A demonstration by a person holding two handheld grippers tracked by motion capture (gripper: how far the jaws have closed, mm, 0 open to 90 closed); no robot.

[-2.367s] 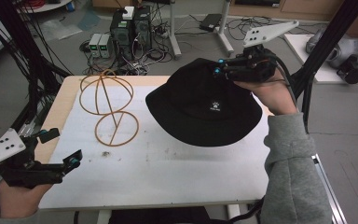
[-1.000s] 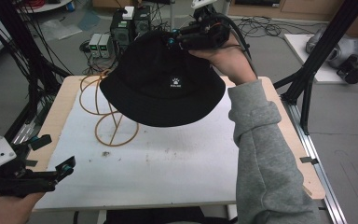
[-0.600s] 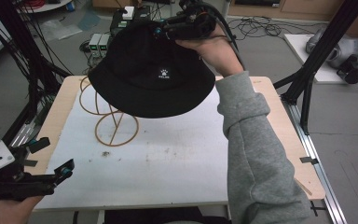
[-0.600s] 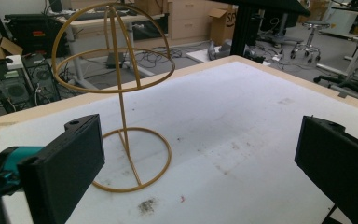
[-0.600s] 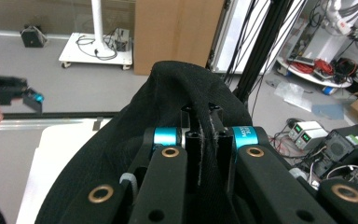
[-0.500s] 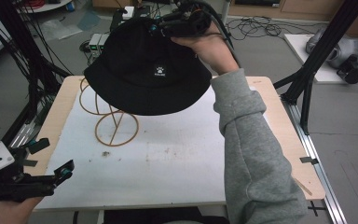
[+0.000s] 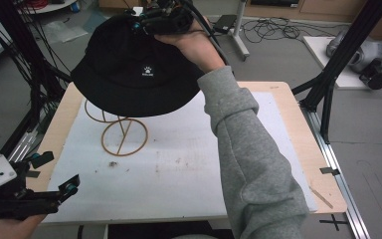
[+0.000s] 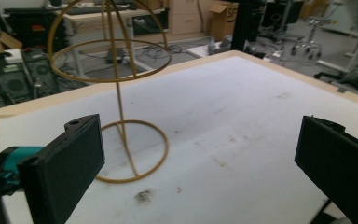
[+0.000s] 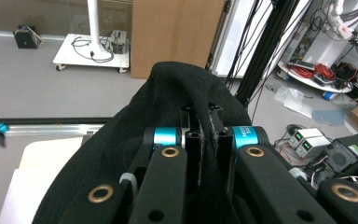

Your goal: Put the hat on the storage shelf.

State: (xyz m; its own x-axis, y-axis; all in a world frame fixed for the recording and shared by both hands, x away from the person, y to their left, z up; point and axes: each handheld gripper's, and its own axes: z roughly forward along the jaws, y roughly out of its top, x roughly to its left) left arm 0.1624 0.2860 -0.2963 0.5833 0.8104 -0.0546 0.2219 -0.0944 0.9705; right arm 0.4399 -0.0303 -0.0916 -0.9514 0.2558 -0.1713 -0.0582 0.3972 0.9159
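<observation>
right gripper (image 9: 204,140): black, showing teal collars, brass screws | left gripper (image 7: 54,174): black, wearing grey plate, teal tips | sleeve (image 7: 248,149): grey, wrinkling

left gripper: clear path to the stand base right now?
Probably yes. The left gripper is open and aimed at the stand; bare table lies between, and the hat hangs higher up.

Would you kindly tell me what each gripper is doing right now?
Left gripper: open, holding nothing, low over the table.
Right gripper: shut on the black bucket hat, held above the wire hat stand.
</observation>
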